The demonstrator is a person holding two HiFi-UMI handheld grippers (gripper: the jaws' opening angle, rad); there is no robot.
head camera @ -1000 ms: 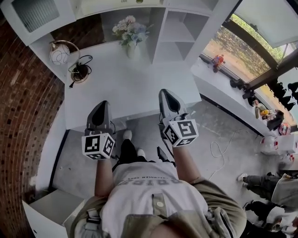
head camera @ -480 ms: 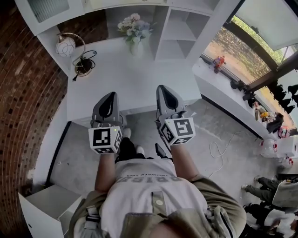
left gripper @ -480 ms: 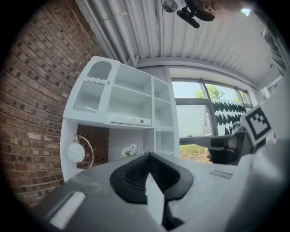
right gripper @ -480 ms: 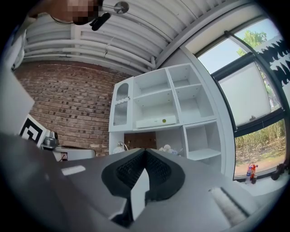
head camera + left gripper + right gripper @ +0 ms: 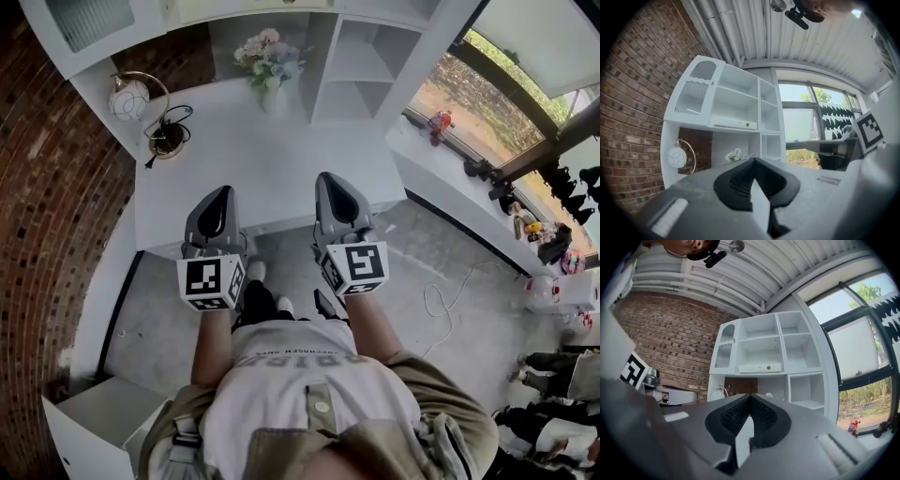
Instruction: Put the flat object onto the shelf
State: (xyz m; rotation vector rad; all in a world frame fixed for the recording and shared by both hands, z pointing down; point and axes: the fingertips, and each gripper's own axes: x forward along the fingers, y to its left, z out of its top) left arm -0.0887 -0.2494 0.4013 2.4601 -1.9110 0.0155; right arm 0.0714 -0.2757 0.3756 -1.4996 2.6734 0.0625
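A flat white slab (image 5: 735, 123) with a green dot lies on a middle board of the white shelf unit (image 5: 740, 101), above the desk. The right gripper view shows the same slab (image 5: 759, 367) in the shelf unit (image 5: 787, 348). My left gripper (image 5: 221, 195) and right gripper (image 5: 330, 180) hover side by side over the front edge of the white desk (image 5: 272, 150), both pointing at the shelf unit (image 5: 361, 66). Both are shut with nothing between the jaws, as the left gripper (image 5: 754, 161) and right gripper (image 5: 750, 397) show in their own views.
A globe lamp (image 5: 129, 98) with a cable stands at the desk's back left, and a vase of flowers (image 5: 267, 61) at the back middle. A window sill with a small toy figure (image 5: 438, 124) runs along the right. A cable (image 5: 441, 300) lies on the floor; people (image 5: 553, 375) stand at lower right.
Both grippers have shifted slightly forward over the desk edge, the left one a little to the right. Their jaws stay shut.
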